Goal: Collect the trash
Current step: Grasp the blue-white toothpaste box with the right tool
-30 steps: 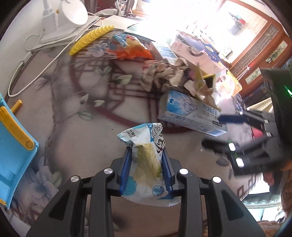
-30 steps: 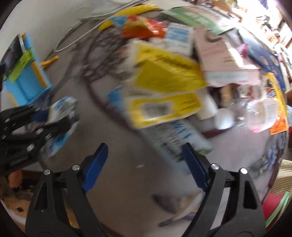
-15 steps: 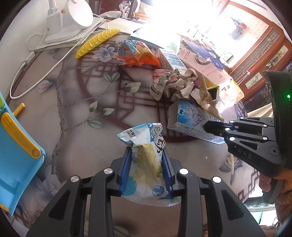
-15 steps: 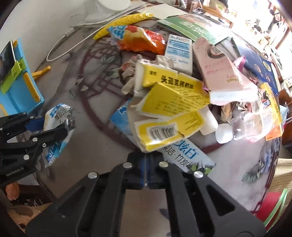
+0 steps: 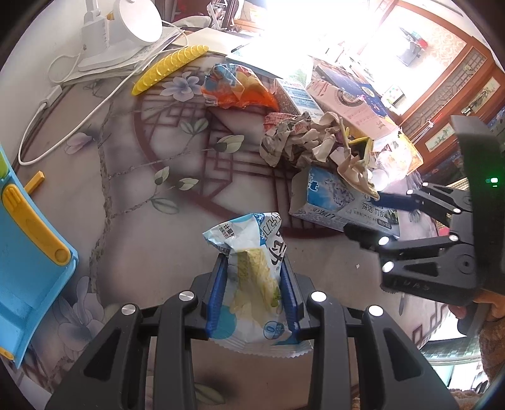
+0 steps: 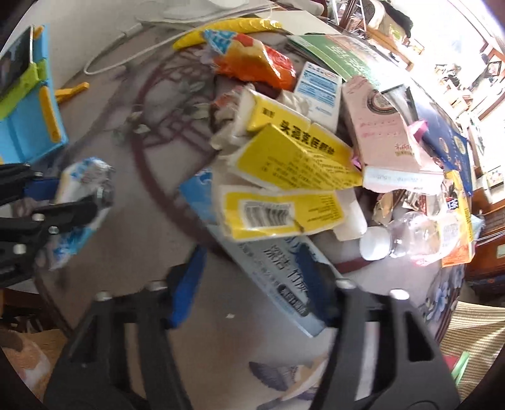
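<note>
1. Gripping a wrapper point(image 5: 252, 277): left gripper point(image 5: 252, 293), blue fingers point(image 5: 216, 293) shut on both its sides, held above the tabletop point(image 5: 126, 239). Wrapper is white and blue with a yellowish patch; its serrated edge hangs back toward the camera.
2. Right gripper point(image 6: 252, 284): fingers spread wide, one on each side of the near end of a blue box point(image 6: 281, 271). Contact with the box cannot be told; the right-wrist view is blurred.
3. Blue box lies flat on the tabletop at the near edge of the trash heap, with yellow cartons point(image 6: 284, 176) stacked on its far end.
4. Heap behind: crumpled paper point(image 5: 296, 138), orange bag point(image 5: 240, 85), pink carton point(image 6: 375, 126), small white-blue box point(image 6: 320, 88), clear bottle point(image 6: 410, 233) with white cap.
5. Left-wrist view shows the right gripper point(image 5: 372, 214) at the box's right end, upper finger on the box top.
6. Far edge: yellow curved strip point(image 5: 169, 67), white cable point(image 5: 79, 123), white lamp point(image 5: 126, 25).
7. Blue plastic holder point(image 5: 25, 252) with yellow parts stands at the left, well apart from the heap.
</note>
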`<state>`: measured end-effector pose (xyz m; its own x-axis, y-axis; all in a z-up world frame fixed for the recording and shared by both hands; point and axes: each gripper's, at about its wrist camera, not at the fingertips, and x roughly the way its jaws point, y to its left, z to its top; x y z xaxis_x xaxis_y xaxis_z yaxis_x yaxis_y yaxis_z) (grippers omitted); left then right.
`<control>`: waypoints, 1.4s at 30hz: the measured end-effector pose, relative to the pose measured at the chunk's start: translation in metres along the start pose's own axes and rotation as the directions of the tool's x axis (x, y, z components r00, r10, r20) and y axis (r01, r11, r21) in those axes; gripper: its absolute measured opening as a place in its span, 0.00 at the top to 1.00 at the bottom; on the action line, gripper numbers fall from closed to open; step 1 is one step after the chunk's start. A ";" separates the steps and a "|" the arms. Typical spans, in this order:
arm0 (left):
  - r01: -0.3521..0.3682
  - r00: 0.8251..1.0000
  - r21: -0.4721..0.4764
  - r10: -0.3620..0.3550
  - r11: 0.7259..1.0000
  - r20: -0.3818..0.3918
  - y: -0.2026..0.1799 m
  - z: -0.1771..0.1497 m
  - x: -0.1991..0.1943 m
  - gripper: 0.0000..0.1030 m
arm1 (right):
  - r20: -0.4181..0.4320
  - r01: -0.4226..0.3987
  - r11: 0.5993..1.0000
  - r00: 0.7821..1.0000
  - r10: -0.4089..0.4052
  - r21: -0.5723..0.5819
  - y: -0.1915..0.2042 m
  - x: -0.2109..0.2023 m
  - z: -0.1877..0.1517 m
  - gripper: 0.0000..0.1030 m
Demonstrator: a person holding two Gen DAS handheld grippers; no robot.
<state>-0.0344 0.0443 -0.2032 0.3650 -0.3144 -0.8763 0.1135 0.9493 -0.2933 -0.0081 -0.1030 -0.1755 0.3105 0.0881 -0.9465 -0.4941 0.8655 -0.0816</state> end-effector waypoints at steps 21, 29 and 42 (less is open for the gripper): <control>0.001 1.000 -0.009 -0.001 1.000 -0.003 -0.004 -0.002 0.002 0.68 | -0.032 -0.034 0.995 0.999 0.032 -0.089 -0.002 0.001 0.003 0.45; 0.004 1.000 0.009 -0.004 1.000 -0.004 -0.010 -0.003 0.002 0.68 | -0.037 -0.009 0.992 0.999 0.004 -0.124 0.009 0.015 0.011 0.30; -0.003 1.000 -0.015 0.003 1.000 0.024 -0.007 -0.004 -0.010 0.68 | 0.025 -0.141 0.990 0.990 0.140 0.028 0.000 -0.016 -0.014 0.50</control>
<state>-0.0425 0.0405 -0.1941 0.3877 -0.3114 -0.8676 0.0985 0.9498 -0.2969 -0.0247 -0.1115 -0.1650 0.2585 0.2213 -0.9403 -0.5104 0.8578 0.0615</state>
